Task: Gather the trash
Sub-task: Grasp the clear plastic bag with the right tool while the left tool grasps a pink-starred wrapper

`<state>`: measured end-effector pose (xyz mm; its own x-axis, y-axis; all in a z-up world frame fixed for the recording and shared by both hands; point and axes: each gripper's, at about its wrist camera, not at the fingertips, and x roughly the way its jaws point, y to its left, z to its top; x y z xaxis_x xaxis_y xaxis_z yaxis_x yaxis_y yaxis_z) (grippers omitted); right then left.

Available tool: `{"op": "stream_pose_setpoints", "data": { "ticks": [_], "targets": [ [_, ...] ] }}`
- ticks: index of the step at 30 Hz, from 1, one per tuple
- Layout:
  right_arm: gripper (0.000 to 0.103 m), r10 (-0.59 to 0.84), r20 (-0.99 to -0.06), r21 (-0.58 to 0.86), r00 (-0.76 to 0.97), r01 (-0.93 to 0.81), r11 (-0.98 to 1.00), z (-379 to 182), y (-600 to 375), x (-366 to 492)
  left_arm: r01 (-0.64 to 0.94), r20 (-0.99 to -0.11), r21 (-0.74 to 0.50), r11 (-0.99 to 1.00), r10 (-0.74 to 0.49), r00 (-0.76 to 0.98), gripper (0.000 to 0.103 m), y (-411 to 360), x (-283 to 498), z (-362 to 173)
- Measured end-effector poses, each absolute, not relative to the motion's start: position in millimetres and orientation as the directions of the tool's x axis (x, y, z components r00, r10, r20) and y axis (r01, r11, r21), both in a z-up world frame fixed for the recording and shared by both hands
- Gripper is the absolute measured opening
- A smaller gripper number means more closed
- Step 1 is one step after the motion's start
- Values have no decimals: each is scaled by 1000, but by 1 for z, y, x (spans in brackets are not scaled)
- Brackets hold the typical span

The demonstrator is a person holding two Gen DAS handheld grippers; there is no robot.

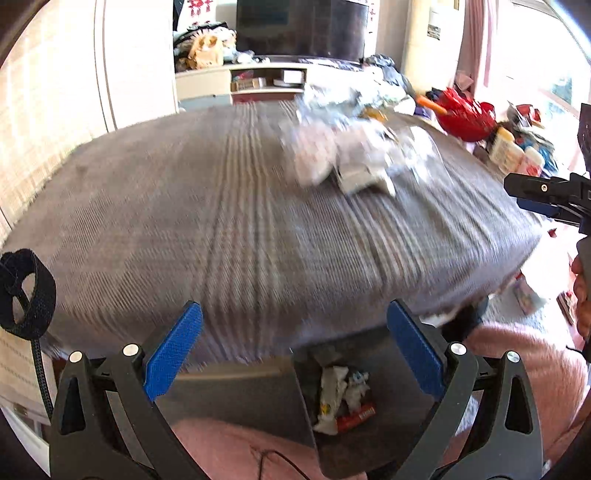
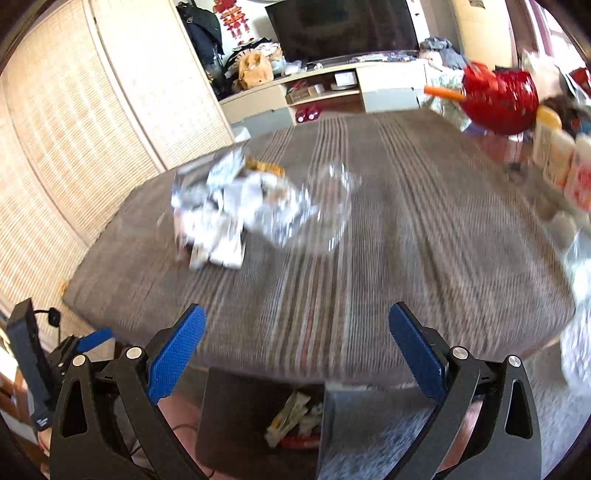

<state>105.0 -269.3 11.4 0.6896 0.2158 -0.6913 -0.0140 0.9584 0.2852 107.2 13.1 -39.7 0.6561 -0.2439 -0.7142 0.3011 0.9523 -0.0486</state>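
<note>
Both claws, left (image 1: pixel 293 347) and right (image 2: pixel 297 347), hang spread and empty above the bin (image 2: pixel 258 417), likely ready to fetch more; wrappers (image 2: pixel 236 214) lie beyond it on the table (image 2: pixel 406 258).

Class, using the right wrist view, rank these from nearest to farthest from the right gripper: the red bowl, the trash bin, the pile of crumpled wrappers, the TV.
1. Trash bin, just below the open right gripper, at the table's near edge.
2. Pile of crumpled wrappers, mid-table, left.
3. Red bowl, far right.
4. TV, against the back wall.
</note>
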Motion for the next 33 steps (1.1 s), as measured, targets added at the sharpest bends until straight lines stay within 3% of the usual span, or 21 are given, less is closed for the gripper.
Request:
{"op": "stream_pose_setpoints", "data": {
  "ticks": [11, 22, 24, 29, 33],
  "targets": [
    [100, 208, -728, 305, 654, 37, 952, 5, -266, 194, 319, -660, -9, 948, -245, 711, 95, -7, 164, 8],
    [100, 225, -737, 327, 637, 45, 944, -10, -261, 229, 331, -651, -52, 942, -283, 704, 91, -21, 208, 10],
    [100, 225, -741, 326, 632, 45, 944, -12, -260, 233, 340, -655, -68, 938, -299, 694, 75, -22, 214, 6],
    [100, 236, -756, 330, 611, 45, 943, -23, -259, 241, 364, -675, -95, 927, -329, 660, 56, -23, 225, -4],
    [100, 227, -773, 315, 593, 48, 948, -31, -260, 244, 376, -685, -107, 920, -342, 643, 32, -23, 228, -10]
  ]
}}
